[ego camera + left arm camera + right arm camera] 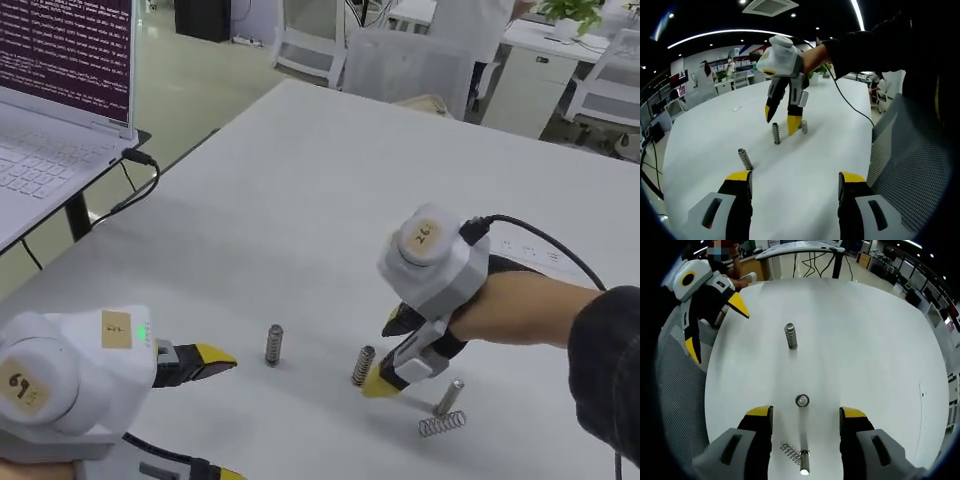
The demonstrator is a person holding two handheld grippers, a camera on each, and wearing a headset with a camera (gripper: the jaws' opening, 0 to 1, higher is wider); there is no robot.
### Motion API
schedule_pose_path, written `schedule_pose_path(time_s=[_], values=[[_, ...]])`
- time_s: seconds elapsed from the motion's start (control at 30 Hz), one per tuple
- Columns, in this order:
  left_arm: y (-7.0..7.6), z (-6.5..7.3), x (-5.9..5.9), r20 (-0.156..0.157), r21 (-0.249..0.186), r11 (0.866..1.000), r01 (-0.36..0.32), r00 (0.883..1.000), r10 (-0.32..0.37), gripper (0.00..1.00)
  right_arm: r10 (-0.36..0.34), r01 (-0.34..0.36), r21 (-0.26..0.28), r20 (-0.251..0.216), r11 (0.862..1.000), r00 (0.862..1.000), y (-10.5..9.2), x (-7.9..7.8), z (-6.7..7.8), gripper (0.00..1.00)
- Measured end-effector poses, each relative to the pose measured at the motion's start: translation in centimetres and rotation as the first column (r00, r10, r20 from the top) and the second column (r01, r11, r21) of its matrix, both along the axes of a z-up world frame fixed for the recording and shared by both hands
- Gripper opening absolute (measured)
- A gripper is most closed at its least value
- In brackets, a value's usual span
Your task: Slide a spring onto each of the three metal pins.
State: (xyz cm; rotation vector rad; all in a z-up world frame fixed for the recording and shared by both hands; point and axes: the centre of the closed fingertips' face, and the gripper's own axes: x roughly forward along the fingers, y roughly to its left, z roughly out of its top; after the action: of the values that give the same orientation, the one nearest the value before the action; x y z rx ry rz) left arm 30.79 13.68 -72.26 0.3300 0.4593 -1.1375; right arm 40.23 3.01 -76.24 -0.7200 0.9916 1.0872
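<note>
Right, two pins are sprung. The loose spring (442, 424) lies flat on the table (300, 200), just beside the bare pin (449, 396). Pinch it mid-coil and line its bore up over the pin top. The right gripper (385, 355) is pitched down over the middle sprung pin (363, 365), jaws spread. The left gripper (220, 415) is also spread, well apart.

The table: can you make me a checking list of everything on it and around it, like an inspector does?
Surface: white table, smooth and bare.
Job's things: left pin and middle pin each wear a spring; third pin is bare; loose spring lies flat beside it.
Clutter: nothing seen.
Grippers: left tool open, holding nothing; right tool open, just above the middle pin.
Cables: black cable runs from the right tool; laptop cable is plugged into the laptop's side.
Surroundings: laptop at the left; office chairs beyond the table.
</note>
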Motion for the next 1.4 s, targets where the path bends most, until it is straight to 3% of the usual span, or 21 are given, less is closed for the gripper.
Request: schedule_pose_path(time_s=[0.5, 0.73, 0.97, 1.17, 1.4], values=[[-0.9, 0.5, -0.1, 0.002, 0.021, 0.999, 0.031, 1.000, -0.031, 0.65, -0.077, 0.070, 0.120, 0.053, 0.990, 0.996, -1.4, -0.1, 1.7, 0.75], [-1.8, 0.9, -0.2, 0.001, 0.031, 0.998, 0.056, 0.998, -0.056, 0.64, -0.143, 0.117, 0.230, 0.096, 0.966, 0.985, -1.8, -0.2, 3.2, 0.86], [-2.5, 1.0, -0.3, -0.002, 0.031, 0.997, 0.075, 0.997, -0.075, 0.64, -0.168, 0.128, 0.264, 0.132, 0.956, 0.977, -3.0, -0.9, 3.7, 0.95], [-3.1, 1.3, -0.4, -0.001, 0.032, 0.995, 0.090, 0.996, -0.090, 0.63, -0.232, 0.173, 0.332, 0.147, 0.927, 0.962, -3.8, -1.1, 4.4, 0.98], [-4.2, 1.4, -0.4, -0.003, 0.036, 0.992, 0.117, 0.993, -0.117, 0.62, -0.268, 0.191, 0.368, 0.168, 0.910, 0.949, -5.0, -2.2, 5.0, 0.99]])
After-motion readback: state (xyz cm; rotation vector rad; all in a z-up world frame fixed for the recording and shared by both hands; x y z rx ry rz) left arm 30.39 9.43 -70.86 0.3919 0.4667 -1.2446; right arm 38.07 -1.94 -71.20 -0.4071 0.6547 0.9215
